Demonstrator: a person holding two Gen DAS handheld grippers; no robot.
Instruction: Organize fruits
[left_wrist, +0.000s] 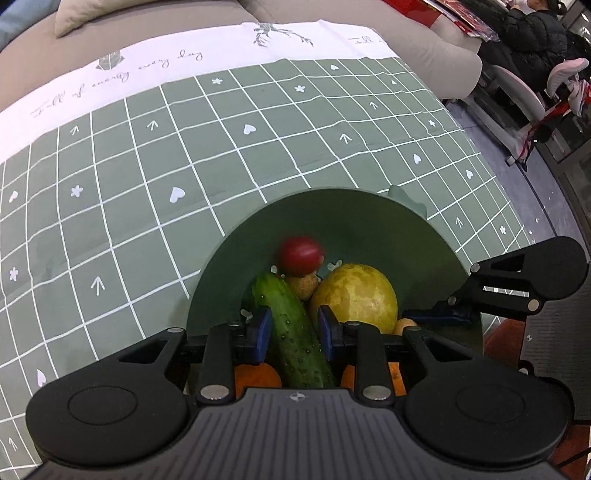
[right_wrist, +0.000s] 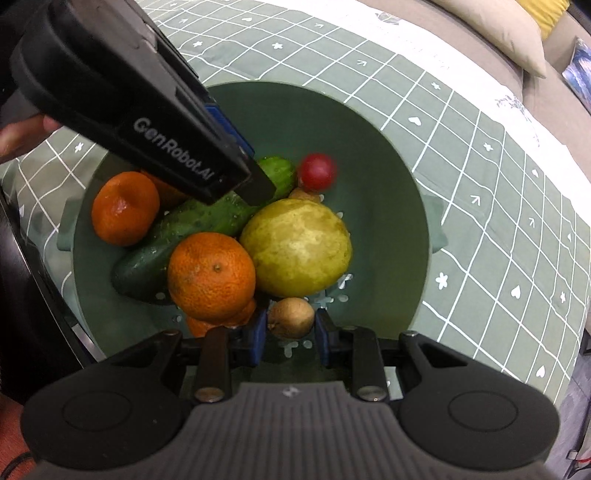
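Left gripper (left_wrist: 293, 326) clamps the cucumber (left_wrist: 295, 332) in the bowl (left_wrist: 369, 221); right gripper (right_wrist: 290, 332) seemingly grips a small brown fruit (right_wrist: 291, 318).

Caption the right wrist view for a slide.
Right hand-held gripper straddles a small brown fruit inside the fruit-filled green bowl.

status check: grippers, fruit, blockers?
Left gripper shut on cucumber. Right gripper shut on small brown fruit. All in green bowl; oranges crowd cucumber.
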